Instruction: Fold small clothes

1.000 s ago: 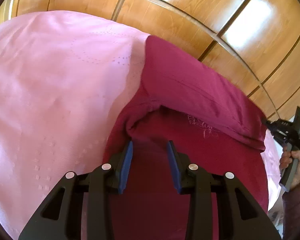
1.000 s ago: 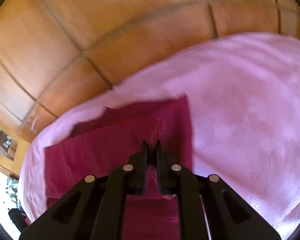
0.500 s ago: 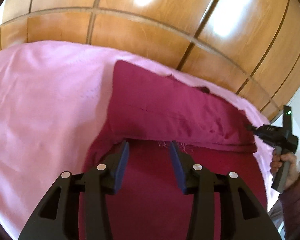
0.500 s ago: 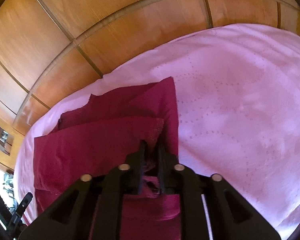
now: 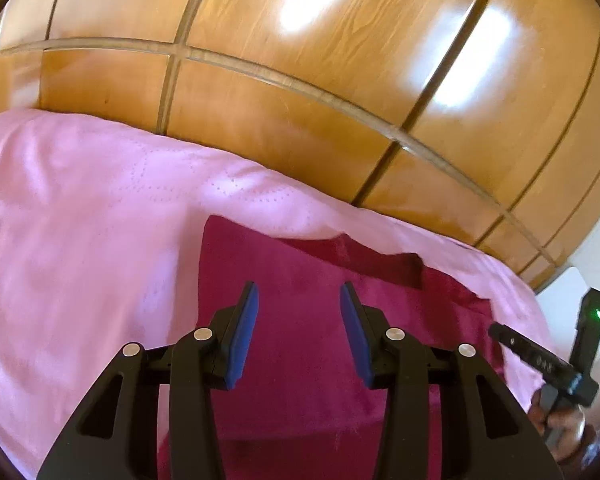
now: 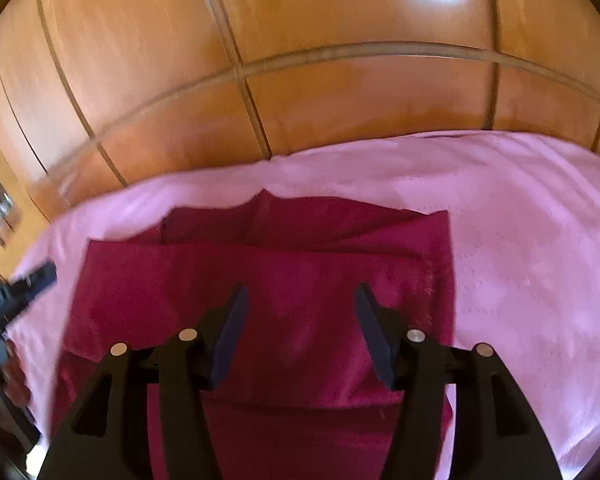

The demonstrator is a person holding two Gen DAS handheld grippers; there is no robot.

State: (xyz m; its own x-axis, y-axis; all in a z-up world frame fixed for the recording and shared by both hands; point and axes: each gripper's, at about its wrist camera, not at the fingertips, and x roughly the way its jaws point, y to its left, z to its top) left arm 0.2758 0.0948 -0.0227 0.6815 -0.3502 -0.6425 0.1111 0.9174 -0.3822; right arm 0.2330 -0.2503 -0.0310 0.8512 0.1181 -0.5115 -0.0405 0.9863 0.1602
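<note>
Jaws apart on both: right gripper point(image 6: 298, 328) has just been opening, nothing between its pads, cloth released and lying below. Left gripper point(image 5: 298, 332) jaws also apart, opened a bit further within the last second, empty, hovering over the cloth.

Maroon garment point(image 6: 260, 280) lies on the pink bedsheet point(image 6: 540, 240), near the far edge of the bed by the wooden wardrobe doors point(image 6: 300, 60). One fold is down: a top layer with a frayed hem sits across it, and a looser, uneven layer pokes out behind, corners not aligned.

Risks, my read:
- Back layer is skewed; folding again over it would lock in a crooked stack.
- Frayed hem could snag a pad on regrasp and drag the top layer open.
- Fabric looks soft and limp; a one-sided pinch would let the far corner sag and unfold.
- Pinching too deep could grab the sheet too and pull the whole thing off square.
</note>
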